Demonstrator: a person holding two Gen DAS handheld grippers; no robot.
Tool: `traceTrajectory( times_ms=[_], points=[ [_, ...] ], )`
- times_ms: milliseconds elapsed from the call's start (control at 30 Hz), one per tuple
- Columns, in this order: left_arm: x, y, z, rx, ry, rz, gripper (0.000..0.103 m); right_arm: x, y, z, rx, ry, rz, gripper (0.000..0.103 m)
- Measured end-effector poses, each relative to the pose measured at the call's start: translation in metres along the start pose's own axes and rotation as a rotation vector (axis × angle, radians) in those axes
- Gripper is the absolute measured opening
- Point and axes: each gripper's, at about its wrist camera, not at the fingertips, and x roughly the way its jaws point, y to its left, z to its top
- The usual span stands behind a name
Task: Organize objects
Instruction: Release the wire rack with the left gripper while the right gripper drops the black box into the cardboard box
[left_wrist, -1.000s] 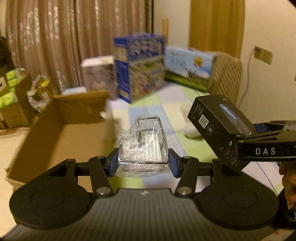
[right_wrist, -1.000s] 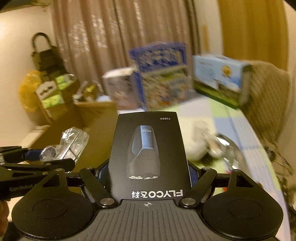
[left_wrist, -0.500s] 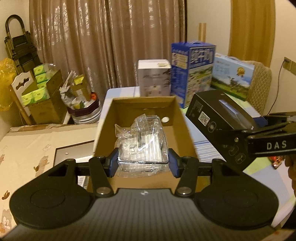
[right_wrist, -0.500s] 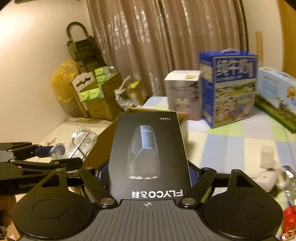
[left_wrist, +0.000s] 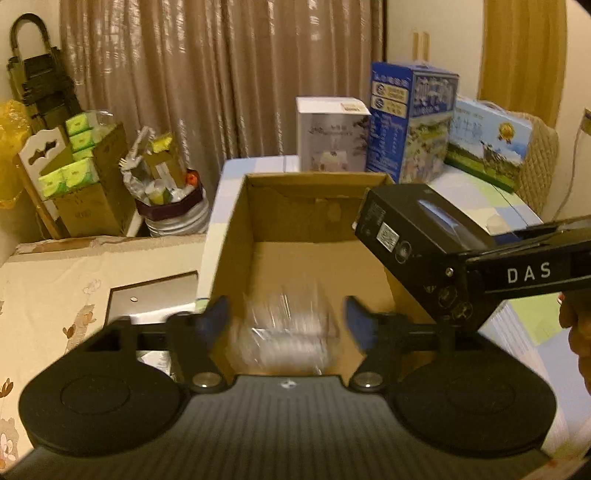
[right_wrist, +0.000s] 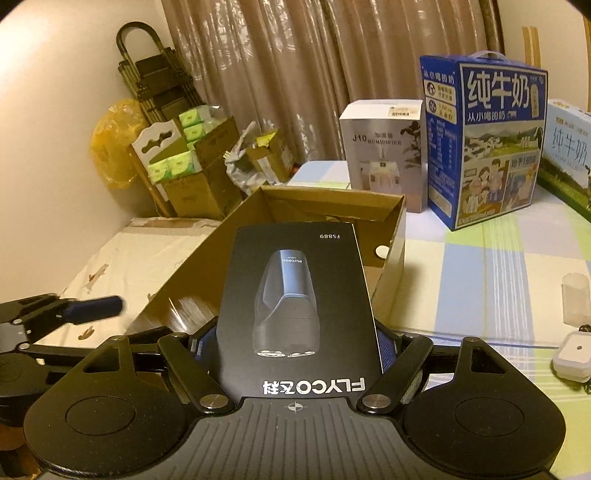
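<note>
My left gripper (left_wrist: 286, 325) is open above the near end of an open cardboard box (left_wrist: 236, 229). A clear plastic-wrapped holder (left_wrist: 286, 332) shows blurred between and below the blue fingers (left_wrist: 216, 319), free of them, in the box. It also shows blurred in the right wrist view (right_wrist: 188, 310). My right gripper (right_wrist: 295, 343) is shut on a black FLYCO shaver box (right_wrist: 299, 306) and holds it over the cardboard box's (right_wrist: 391, 221) right side. The shaver box (left_wrist: 417, 243) and the right gripper (left_wrist: 476, 284) show in the left wrist view.
A white humidifier box (right_wrist: 384, 147), a blue milk carton (right_wrist: 484, 140) and a light blue carton (right_wrist: 569, 155) stand behind on the checked tablecloth (right_wrist: 480, 277). Small white items (right_wrist: 574, 350) lie at right. Boxes of tissue packs (left_wrist: 81, 173) stand at left.
My left gripper has opened and the plastic-wrapped holder has dropped from it into the cardboard box. Both grippers have moved closer over the box. The right gripper still holds the shaver box.
</note>
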Motion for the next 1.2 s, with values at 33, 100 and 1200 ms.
traceTrajectory(
  times_ms=[33, 100, 1200],
  points=[
    [0.0, 0.003, 0.0, -0.014, -0.006, 0.002, 0.073, 0.002, -0.001, 0.001, 0.006, 0.002, 0.005, 0.076],
    [-0.004, 0.008, -0.002, -0.034, -0.017, 0.005, 0.073, 0.005, 0.0, 0.001, 0.015, 0.006, 0.02, 0.077],
    [-0.117, -0.094, -0.043, -0.092, -0.072, -0.042, 0.082, -0.189, -0.068, -0.092, 0.094, -0.107, -0.109, 0.082]
  ],
)
